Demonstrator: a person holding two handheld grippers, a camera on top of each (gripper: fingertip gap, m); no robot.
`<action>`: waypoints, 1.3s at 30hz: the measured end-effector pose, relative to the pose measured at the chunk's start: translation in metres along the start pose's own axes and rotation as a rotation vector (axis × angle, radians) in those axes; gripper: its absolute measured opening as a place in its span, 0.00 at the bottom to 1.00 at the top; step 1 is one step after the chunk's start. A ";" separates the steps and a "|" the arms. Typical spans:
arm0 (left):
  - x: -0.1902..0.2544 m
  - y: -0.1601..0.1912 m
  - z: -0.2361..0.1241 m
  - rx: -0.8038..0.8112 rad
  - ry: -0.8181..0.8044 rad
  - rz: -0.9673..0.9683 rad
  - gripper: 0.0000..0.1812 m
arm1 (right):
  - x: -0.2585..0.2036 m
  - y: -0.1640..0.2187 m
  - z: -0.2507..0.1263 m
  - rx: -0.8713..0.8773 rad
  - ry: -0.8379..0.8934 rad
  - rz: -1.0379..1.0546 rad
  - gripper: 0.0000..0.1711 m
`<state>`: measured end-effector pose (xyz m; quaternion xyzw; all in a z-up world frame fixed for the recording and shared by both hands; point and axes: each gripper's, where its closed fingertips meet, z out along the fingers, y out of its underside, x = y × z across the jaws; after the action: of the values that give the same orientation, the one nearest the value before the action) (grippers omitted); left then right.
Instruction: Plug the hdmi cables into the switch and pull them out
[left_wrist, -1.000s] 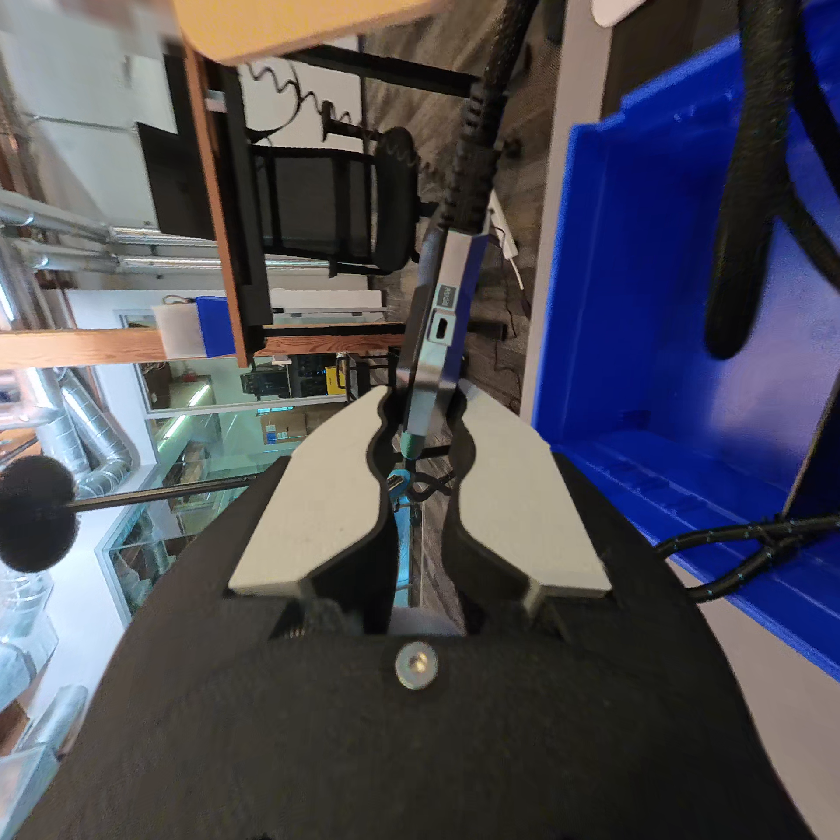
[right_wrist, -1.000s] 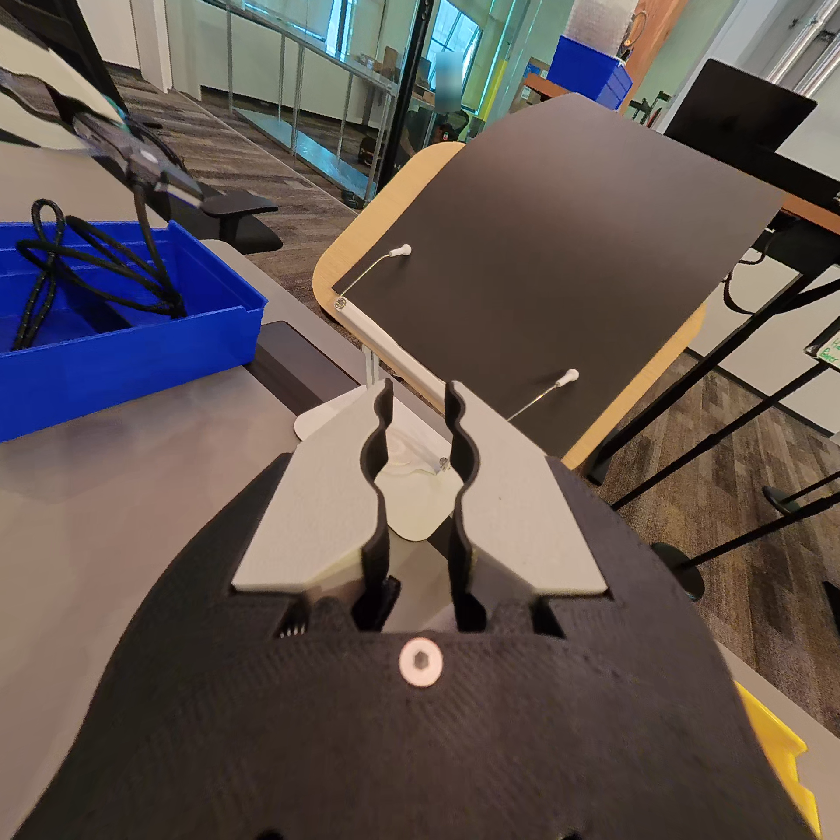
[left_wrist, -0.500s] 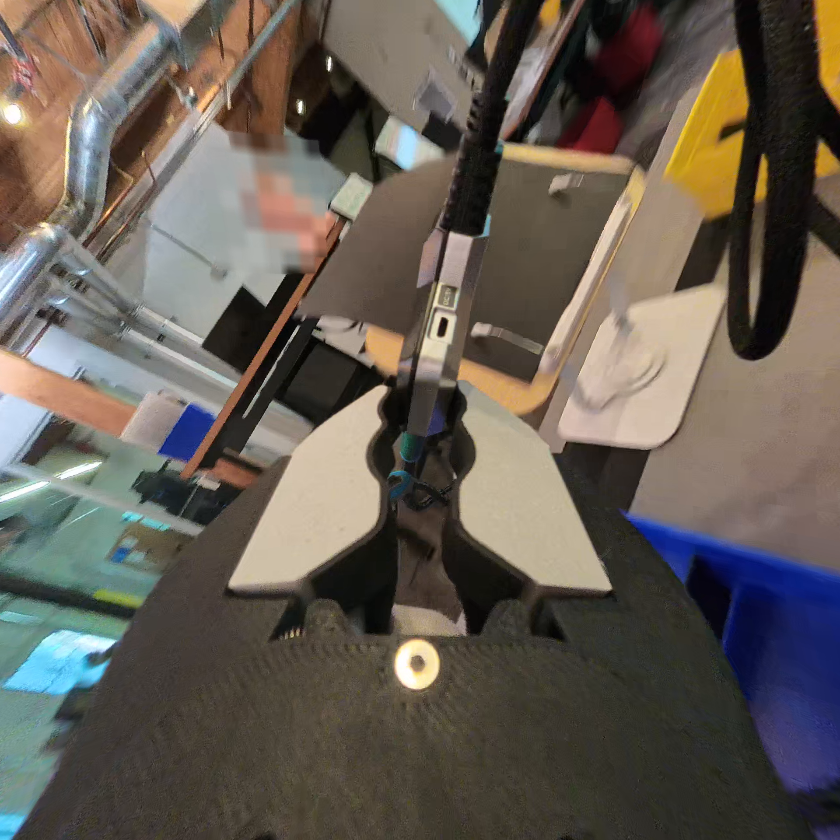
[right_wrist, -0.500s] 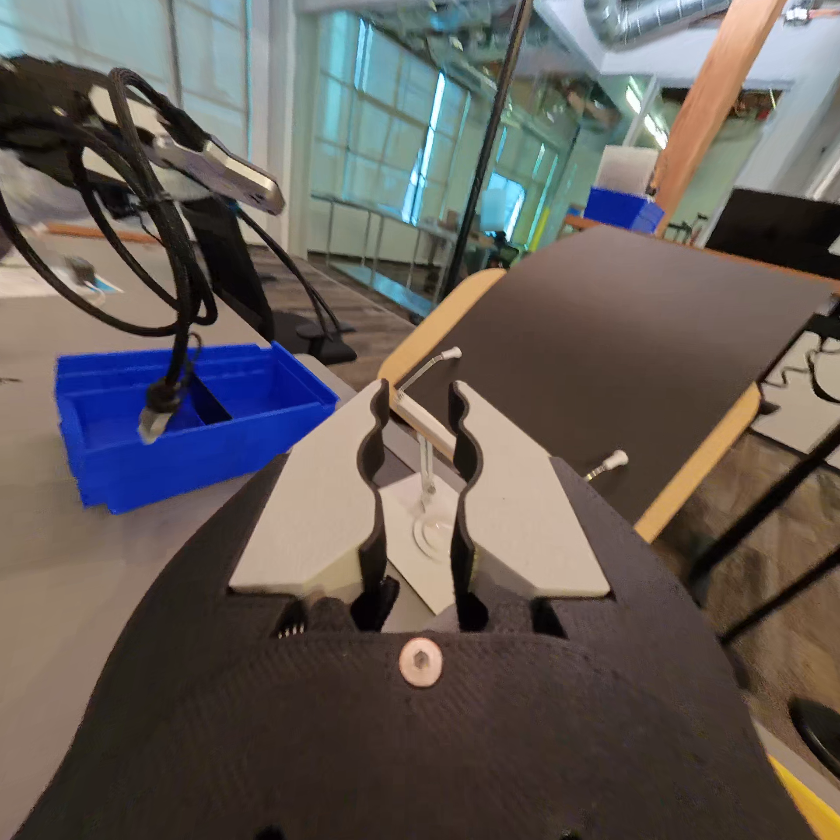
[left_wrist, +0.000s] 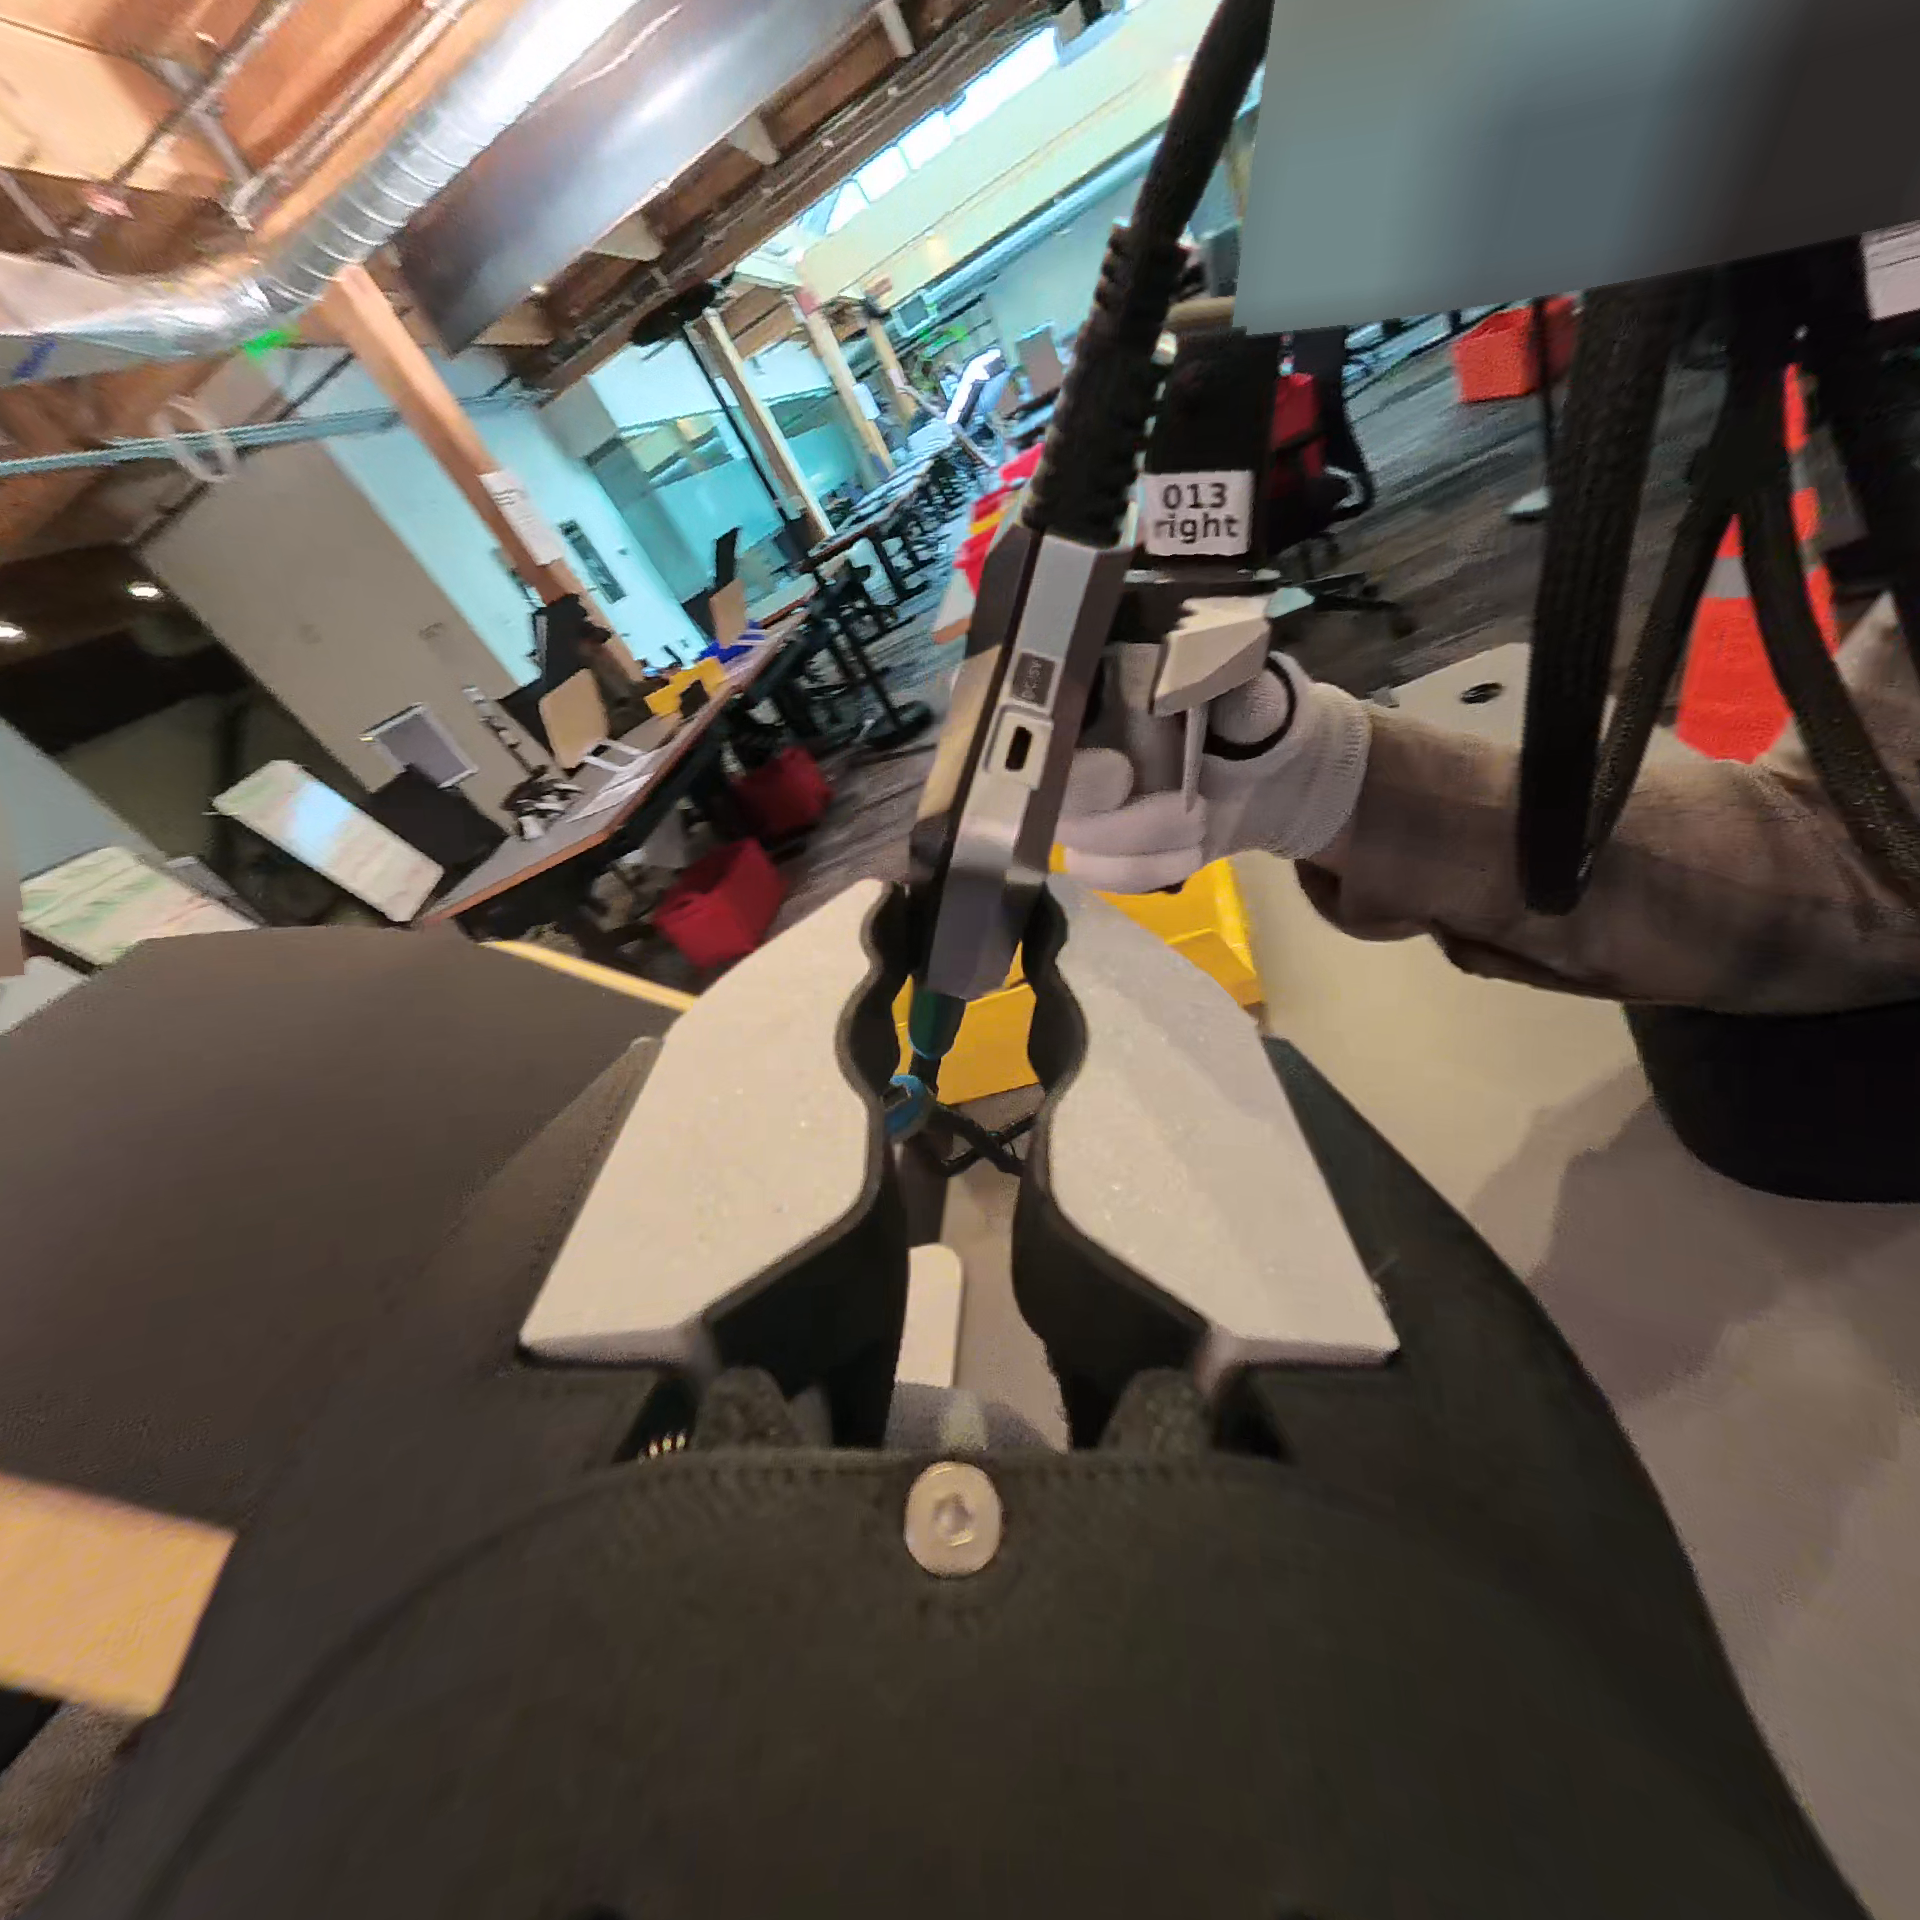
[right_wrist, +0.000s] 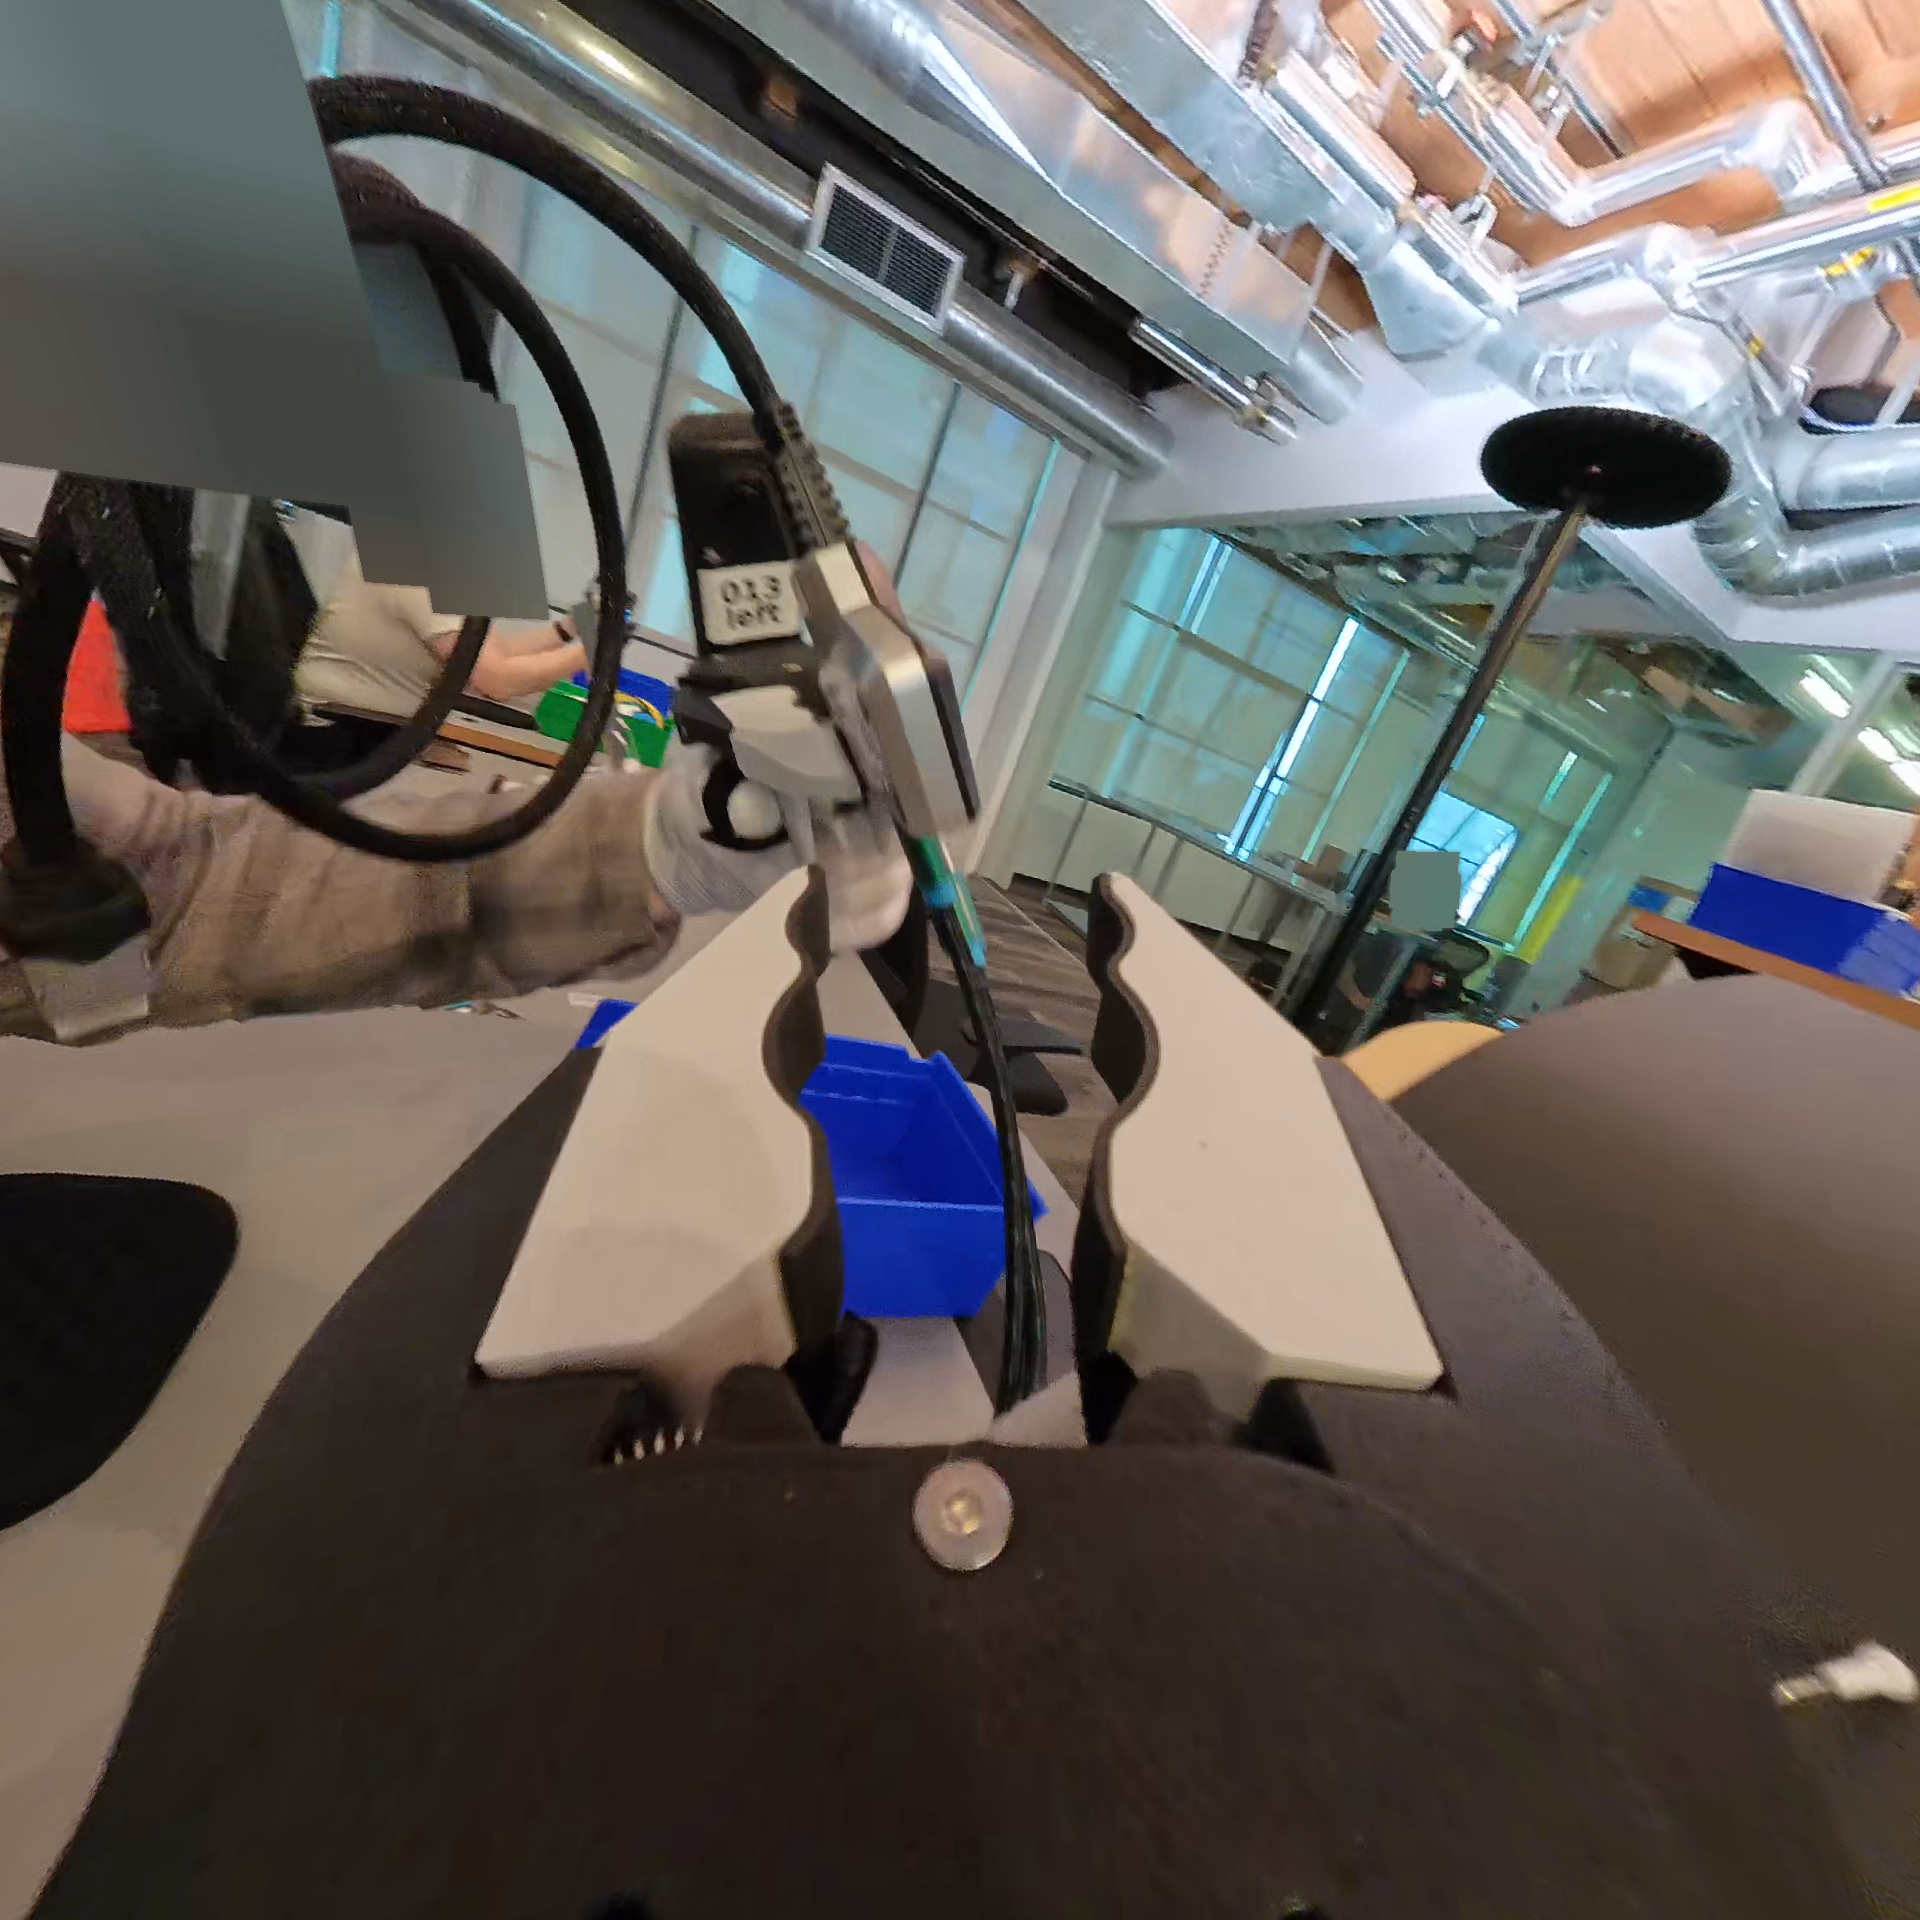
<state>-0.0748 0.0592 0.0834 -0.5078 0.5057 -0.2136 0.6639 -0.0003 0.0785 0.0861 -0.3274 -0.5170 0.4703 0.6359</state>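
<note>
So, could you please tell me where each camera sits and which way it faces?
Left wrist view: on the left gripper, facing the office beyond the table; own fingers shut on the switch; the other gloved hand behind.
Right wrist view: on the right gripper, open, tilted up toward windows and ceiling ducts; the left gripper ahead.
Shared: the switch and black cable.

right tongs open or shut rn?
Open. The right tongs stand wide apart in the right wrist view, gripping nothing; a thin black cable hangs loose through the gap.
</note>
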 end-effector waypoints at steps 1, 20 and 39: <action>0.005 0.002 0.008 0.002 0.022 -0.007 0.12 | -0.004 -0.001 0.003 0.010 -0.016 0.004 0.28; -0.031 0.008 0.010 -0.103 -0.130 -0.107 0.21 | 0.011 0.009 0.011 -0.222 0.248 -0.458 0.11; -0.020 0.035 -0.023 -1.238 0.080 0.033 0.48 | 0.017 0.038 0.058 -0.442 0.566 -0.985 0.11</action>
<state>-0.1113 0.0784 0.0618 -0.7824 0.5680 0.1107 0.2300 -0.0661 0.1034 0.0729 -0.2864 -0.5037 -0.1030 0.8085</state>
